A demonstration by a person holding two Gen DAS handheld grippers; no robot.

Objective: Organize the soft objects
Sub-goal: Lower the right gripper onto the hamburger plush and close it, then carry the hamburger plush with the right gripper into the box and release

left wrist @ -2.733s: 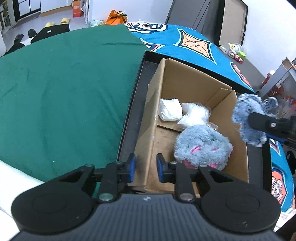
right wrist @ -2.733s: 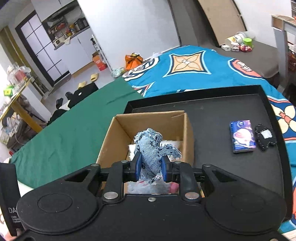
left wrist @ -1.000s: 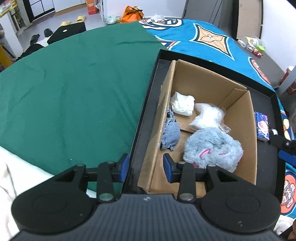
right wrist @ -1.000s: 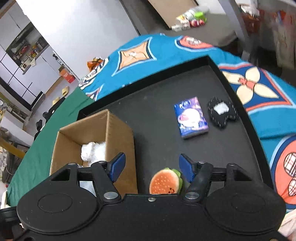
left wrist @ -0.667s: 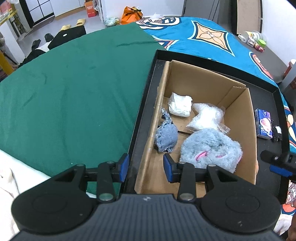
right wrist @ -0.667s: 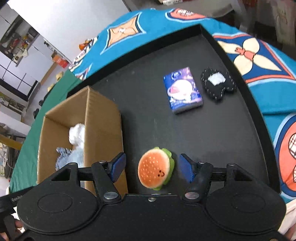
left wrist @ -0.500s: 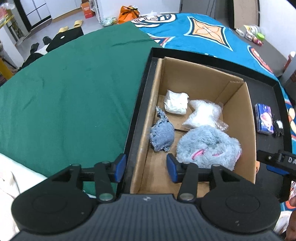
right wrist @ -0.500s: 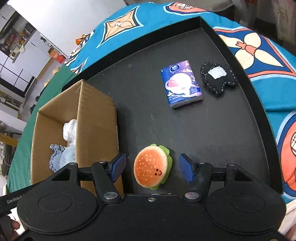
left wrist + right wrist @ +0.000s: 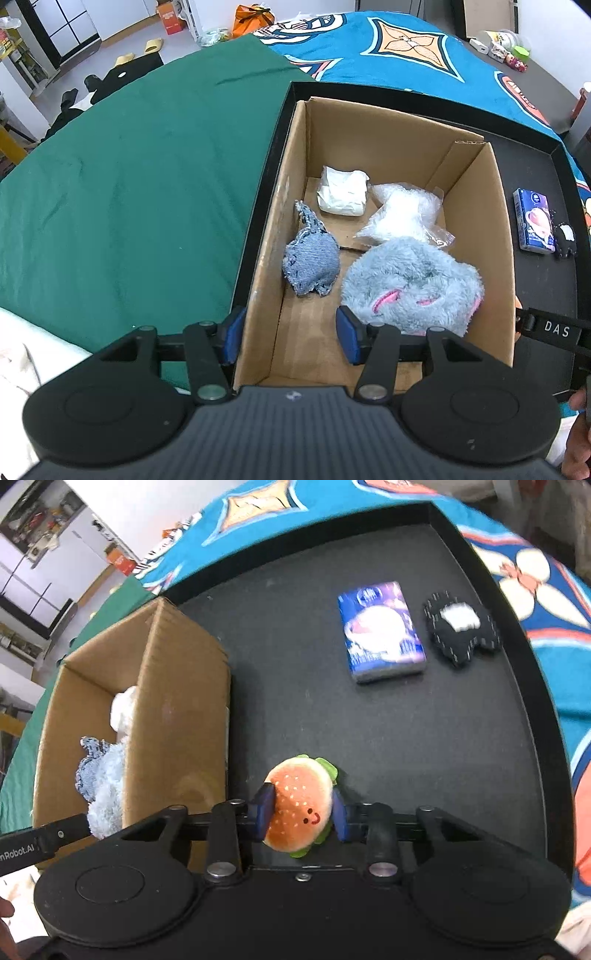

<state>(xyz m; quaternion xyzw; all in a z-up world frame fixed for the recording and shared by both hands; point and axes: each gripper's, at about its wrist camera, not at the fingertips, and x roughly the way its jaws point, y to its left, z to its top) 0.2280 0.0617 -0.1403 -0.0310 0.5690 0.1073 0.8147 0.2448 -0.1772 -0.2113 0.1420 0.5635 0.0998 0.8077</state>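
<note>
Right wrist view: the burger plush (image 9: 301,805) is pressed between the blue pads of the right gripper (image 9: 300,814), whose jaws have just been closing, on the black tray (image 9: 388,738) beside the cardboard box (image 9: 177,716). Left wrist view: the left gripper (image 9: 290,338) is held open astride the box's near left wall, nothing being gripped.

Matt corrugated cardboard box (image 9: 476,206) holds a shaggy grey plush (image 9: 410,284), frayed denim toy (image 9: 312,262) and glossy plastic bag (image 9: 400,214).

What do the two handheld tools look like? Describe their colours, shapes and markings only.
Both look alike: the left tool and right tool are matte black, with blue pads on the fingers, two round discs on a ribbed body, and silver pivot screws. White lettering "DAS" marks the right tool's side in the left wrist view.
</note>
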